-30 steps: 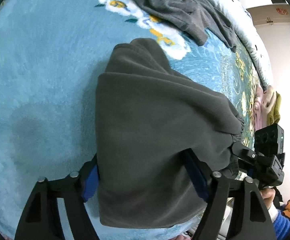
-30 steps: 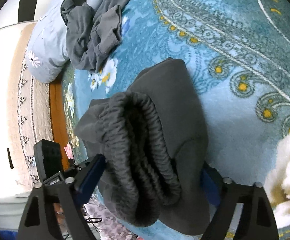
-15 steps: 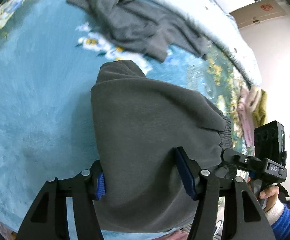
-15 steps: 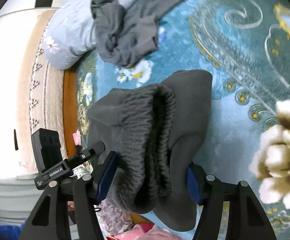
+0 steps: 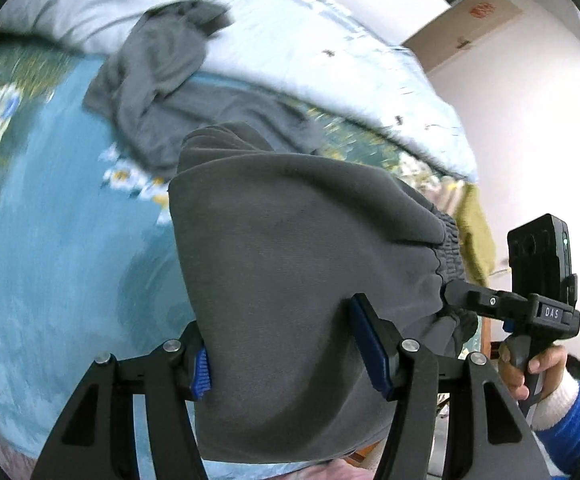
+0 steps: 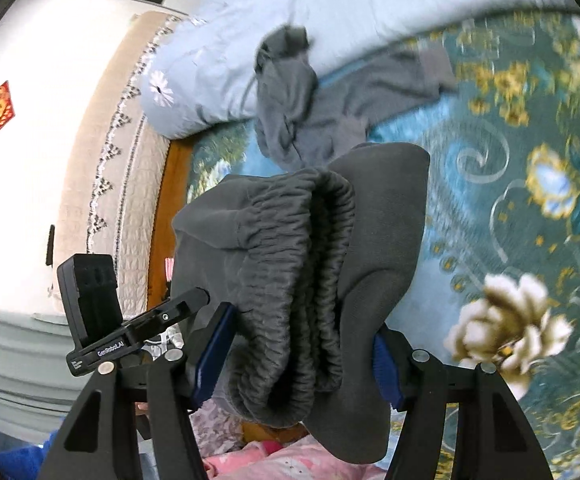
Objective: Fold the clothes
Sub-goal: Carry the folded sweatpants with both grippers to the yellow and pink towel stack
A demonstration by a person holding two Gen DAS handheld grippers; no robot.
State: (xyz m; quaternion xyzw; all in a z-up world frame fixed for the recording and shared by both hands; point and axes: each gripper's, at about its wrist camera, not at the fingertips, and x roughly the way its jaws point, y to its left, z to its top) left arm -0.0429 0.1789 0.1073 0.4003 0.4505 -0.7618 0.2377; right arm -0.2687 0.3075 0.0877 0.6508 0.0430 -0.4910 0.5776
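A folded dark grey pair of sweatpants [image 5: 290,272] hangs between my two grippers, lifted above the blue floral blanket [image 5: 49,248]. My left gripper [image 5: 285,352] is shut on one end of the bundle. My right gripper [image 6: 302,356] is shut on the other end, where the ribbed elastic waistband [image 6: 298,272] bunches up. The right gripper also shows in the left wrist view [image 5: 470,300], clamped on the waistband. A second grey garment [image 5: 161,76] lies crumpled farther back, partly on the pale quilt; it also shows in the right wrist view [image 6: 302,120].
A pale blue flowered quilt [image 6: 229,48] lies rolled along the back of the bed. A wooden bed edge [image 6: 165,216] and a cream padded headboard [image 6: 121,168] stand at the left. Pink cloth [image 6: 273,460] lies below. A yellow-green item [image 5: 476,232] lies at the right.
Both grippers have lifted the folded sweatpants up and tilted toward the head of the bed. The quilt and the second garment now fill more of both views. The grip is unchanged.
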